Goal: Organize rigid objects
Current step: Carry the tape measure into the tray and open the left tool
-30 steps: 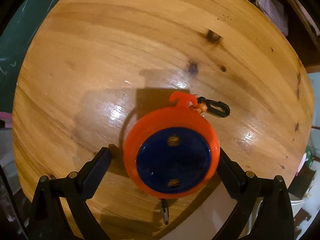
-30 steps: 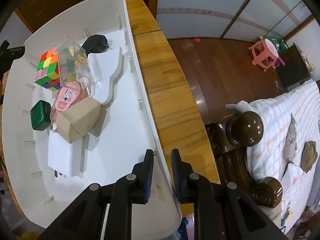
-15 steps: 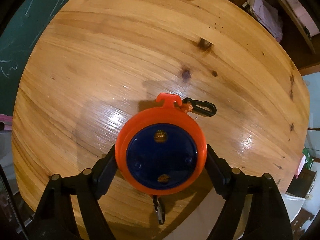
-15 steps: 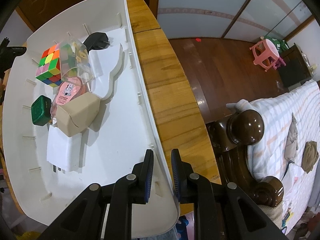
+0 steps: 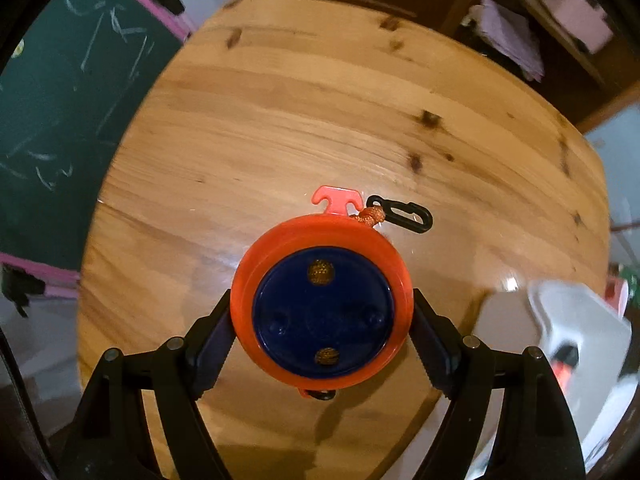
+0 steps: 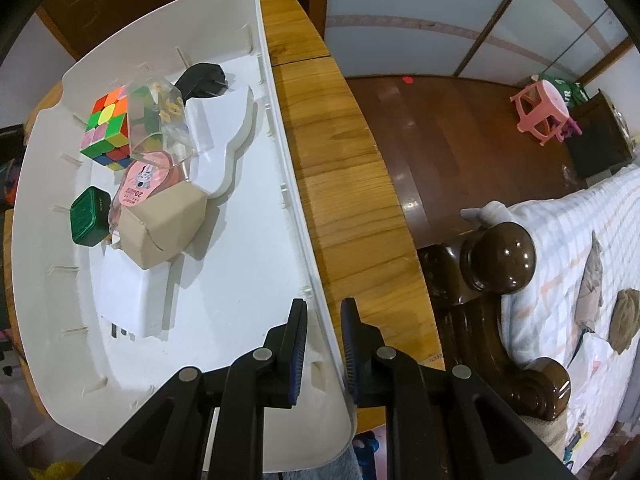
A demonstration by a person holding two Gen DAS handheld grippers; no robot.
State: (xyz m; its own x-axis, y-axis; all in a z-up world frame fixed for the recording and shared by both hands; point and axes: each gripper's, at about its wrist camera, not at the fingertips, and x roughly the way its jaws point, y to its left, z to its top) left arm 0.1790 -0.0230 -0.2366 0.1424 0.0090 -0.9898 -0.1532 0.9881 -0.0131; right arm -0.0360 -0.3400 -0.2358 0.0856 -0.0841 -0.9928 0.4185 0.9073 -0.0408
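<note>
We see our left tongs (image 5: 322, 316) squeezing a round orange reel (image 5: 320, 304) with a dark blue middle. One pad (image 5: 214, 334) presses its side at nine o'clock and the other presses at three o'clock. The reel is held up above the wooden counter (image 5: 280, 120). A little orange hook sticks out at twelve o'clock, and a black clip (image 5: 400, 213) hangs just beside it at one o'clock. A white bin shows blurry at four o'clock in this view.

Our right tongs (image 6: 323, 346) are pinched on the wall of the white bin (image 6: 316, 308), one finger inside and one outside. The bin sits on the counter. Inside it, up at ten o'clock, we see a colour cube (image 6: 106, 132), a clear bag (image 6: 160, 120) leaning on it, a black plug (image 6: 202, 80), a pink round thing (image 6: 146, 182), a green box (image 6: 90, 216), a brown box (image 6: 162, 228) and a white charger (image 6: 134, 300). They lie close together. A bed (image 6: 560, 264) is at three o'clock, and a pink stool (image 6: 542, 110) stands on the floor at one o'clock.
</note>
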